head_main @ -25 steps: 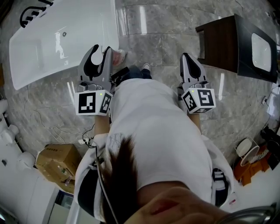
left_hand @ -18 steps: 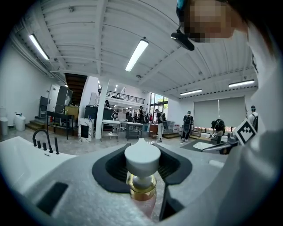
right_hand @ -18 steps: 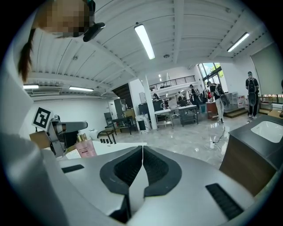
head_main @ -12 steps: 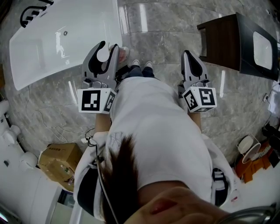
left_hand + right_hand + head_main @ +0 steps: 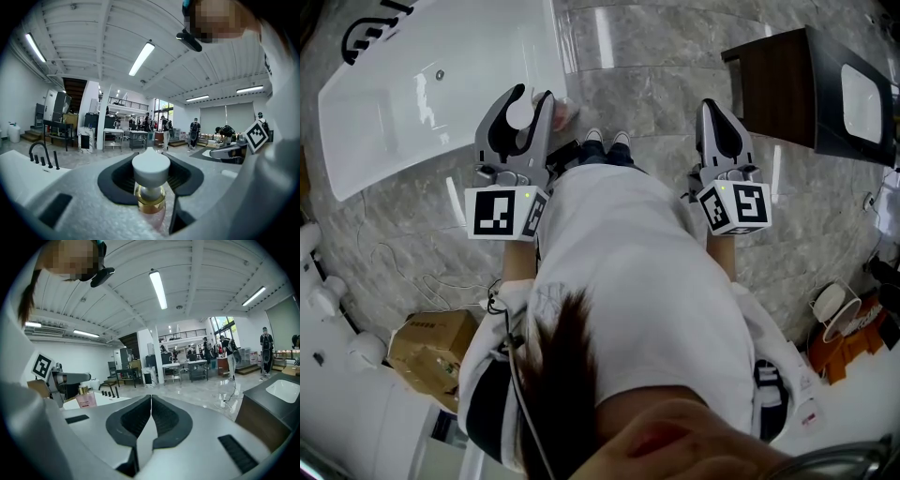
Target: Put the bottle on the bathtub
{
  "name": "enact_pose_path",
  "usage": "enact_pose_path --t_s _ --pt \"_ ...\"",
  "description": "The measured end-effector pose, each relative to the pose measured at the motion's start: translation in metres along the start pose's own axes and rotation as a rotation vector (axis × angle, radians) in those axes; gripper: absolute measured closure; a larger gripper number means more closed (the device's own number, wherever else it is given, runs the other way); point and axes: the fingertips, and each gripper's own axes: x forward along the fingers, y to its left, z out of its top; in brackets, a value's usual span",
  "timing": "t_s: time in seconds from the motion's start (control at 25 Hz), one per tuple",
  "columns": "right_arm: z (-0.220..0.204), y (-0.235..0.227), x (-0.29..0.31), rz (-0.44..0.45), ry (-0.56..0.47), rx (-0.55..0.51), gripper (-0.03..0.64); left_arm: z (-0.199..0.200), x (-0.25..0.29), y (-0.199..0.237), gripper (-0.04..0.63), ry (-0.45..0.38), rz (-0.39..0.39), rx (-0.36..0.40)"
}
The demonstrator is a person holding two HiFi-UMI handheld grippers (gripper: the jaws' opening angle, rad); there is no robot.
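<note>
Bottle (image 5: 150, 187) clamped upright between left tongs (image 5: 151, 180), beside bathtub (image 5: 412, 84).

- Left gripper (image 5: 528, 98) and right gripper (image 5: 720, 108): 2 grey fingers each, black ribbed pads (image 5: 124, 423) on their inner faces.
- Behind the fingers, each carries a white cube (image 5: 504, 214) with black square markers and 1 green light.
- White shirt (image 5: 637, 272), dark trousers (image 5: 581, 156).

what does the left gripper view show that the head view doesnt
Only the left gripper view: the bottle's gold collar under its cap, plus people at distant benches. Only the head view: the cardboard box on the floor and the person's shoes. Both: the white cap between the left gripper's jaws, and the bathtub with its black faucet.
</note>
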Motion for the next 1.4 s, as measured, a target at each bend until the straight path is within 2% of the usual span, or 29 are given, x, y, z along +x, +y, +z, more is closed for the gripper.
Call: enact_pose_path --t_s 0.4,0.8,1.24,1.4 --pt "0.01 -0.008 -0.001 -0.045 -0.01 -0.019 0.603 0.001 0.006 0.012 0.433 0.001 -0.003 0.021" --pt "-0.005 -0.011 -0.009 -0.067 0.021 0.002 0.603 -0.008 0.019 0.015 0.433 0.005 -0.026 0.031" --pt "-0.045 -0.03 -0.015 -0.105 0.116 0.032 0.603 -0.051 0.061 0.018 0.433 0.05 -0.048 0.061" --pt "-0.059 -0.036 -0.007 -0.087 0.143 0.004 0.603 -0.077 0.079 0.012 0.433 0.073 -0.059 0.059"
